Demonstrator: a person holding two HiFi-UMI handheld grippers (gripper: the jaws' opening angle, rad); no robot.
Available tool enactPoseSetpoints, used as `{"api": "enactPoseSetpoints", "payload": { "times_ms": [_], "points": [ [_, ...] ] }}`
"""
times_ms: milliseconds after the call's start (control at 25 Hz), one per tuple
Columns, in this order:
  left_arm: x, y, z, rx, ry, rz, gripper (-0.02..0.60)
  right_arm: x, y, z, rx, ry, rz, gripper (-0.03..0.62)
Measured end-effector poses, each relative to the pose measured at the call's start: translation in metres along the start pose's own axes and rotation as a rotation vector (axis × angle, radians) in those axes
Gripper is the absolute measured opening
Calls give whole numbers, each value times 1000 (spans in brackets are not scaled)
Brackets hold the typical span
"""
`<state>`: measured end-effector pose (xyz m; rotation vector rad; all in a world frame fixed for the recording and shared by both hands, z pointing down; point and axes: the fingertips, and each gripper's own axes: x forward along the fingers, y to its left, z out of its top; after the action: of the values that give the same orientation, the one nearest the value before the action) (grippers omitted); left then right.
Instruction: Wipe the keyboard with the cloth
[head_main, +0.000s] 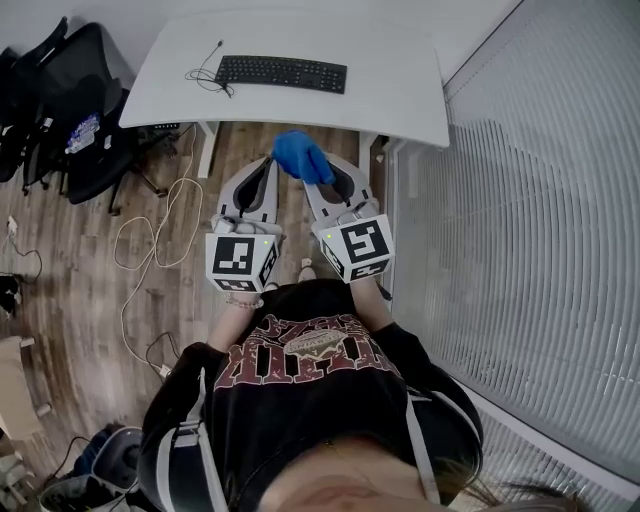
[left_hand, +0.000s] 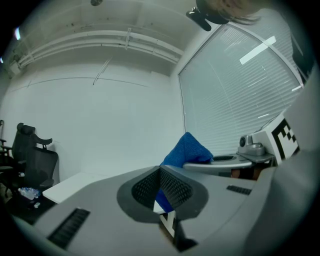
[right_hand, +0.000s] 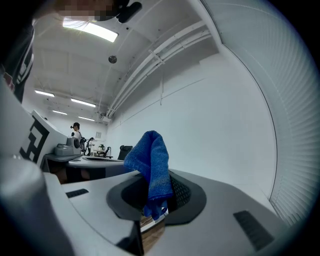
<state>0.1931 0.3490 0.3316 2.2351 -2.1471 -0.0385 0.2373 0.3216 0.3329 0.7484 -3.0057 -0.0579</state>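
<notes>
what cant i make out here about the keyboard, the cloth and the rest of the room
- keyboard: seen only in the head view, too small to read keys or spot dirt; neither gripper view shows it.
- cloth: its lower end is hidden between the pads of the right gripper, right gripper view.
- person in the background: right gripper view, too small to tell what they are doing.

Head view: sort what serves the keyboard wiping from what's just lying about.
Job: blue cloth, clamped in the right gripper; keyboard; white desk.
Lying about: office chairs; floor cables.
</notes>
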Motion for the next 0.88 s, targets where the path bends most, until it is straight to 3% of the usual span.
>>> {"api": "enactPoseSetpoints", "payload": {
  "times_ms": [480, 880],
  "points": [
    [3, -9, -5, -23, 2, 72, 34, -10, -15, -2, 2, -1, 45, 64],
    [19, -1, -10, -29, 12, 72, 32, 3, -26, -5, 6, 4, 32, 64]
  ]
}}
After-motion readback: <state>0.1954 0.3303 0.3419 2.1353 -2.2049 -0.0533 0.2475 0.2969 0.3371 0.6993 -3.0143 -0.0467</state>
